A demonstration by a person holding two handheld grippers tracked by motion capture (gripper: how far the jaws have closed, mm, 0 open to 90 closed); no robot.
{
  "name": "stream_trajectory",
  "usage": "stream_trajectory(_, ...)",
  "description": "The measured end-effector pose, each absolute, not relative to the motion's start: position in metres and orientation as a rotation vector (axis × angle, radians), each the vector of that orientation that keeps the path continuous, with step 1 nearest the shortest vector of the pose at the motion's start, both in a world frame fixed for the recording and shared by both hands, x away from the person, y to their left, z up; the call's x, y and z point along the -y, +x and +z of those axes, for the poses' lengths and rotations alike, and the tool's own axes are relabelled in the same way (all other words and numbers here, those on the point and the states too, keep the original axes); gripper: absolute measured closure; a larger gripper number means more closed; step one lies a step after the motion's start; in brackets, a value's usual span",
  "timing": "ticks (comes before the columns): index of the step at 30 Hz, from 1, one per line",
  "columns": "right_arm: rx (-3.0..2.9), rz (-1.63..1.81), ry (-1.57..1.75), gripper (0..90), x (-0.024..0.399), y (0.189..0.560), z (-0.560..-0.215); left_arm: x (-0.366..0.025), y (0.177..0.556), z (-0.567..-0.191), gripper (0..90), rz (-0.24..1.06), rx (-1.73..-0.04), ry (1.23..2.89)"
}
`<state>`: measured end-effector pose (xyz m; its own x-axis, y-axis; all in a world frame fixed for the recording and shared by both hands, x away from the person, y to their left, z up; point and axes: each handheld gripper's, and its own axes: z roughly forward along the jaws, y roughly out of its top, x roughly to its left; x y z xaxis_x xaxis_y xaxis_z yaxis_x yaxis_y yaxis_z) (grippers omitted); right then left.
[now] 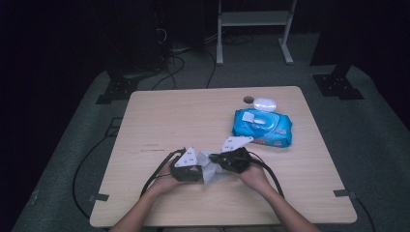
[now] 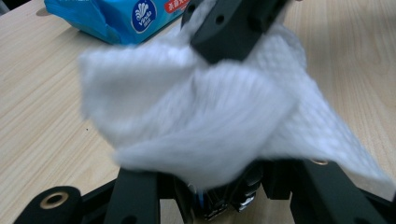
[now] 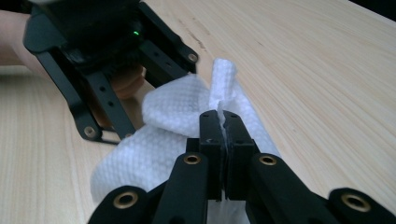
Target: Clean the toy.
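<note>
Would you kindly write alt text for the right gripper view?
The right gripper is shut on a fold of a white wipe just above a wooden table. Behind it at upper left, the left gripper meets the wipe's far end.

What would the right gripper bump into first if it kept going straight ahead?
Probably the left gripper. The right gripper, its jaws shut on the white wipe, points toward it, with just the wipe bunched between. Depth is hard to judge.
</note>
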<state>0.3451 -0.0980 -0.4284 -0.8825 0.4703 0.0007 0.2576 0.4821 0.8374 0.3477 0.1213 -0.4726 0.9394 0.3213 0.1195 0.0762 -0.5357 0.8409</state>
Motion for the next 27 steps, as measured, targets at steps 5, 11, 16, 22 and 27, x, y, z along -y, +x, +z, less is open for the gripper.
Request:
stream_trajectory(5, -2.428, 1.342, 0.726, 87.3, 0.137, 0.346, -0.429, -0.121, 0.347, -0.473, 57.3, 0.326, -0.28, 2.124)
stream_trajectory(11, -2.375, 1.343, 0.811, 87.3, 0.163, 0.348, -0.429, -0.121, 0.348, -0.472, 57.3, 0.323, -0.281, 2.127)
stream_trajectory(16, -2.409, 1.393, 0.782, 87.2, 0.149, 0.346, -0.432, -0.118, 0.348, -0.47, 55.1, 0.341, -0.284, 2.133)
stream_trajectory(22, -2.417, 1.396, 0.776, 87.2, 0.147, 0.347, -0.433, -0.115, 0.348, -0.466, 57.6, 0.343, -0.283, 2.136)
stream_trajectory(27, -2.38, 1.378, 0.819, 87.1, 0.165, 0.348, -0.432, -0.116, 0.348, -0.465, 57.8, 0.339, -0.281, 2.145)
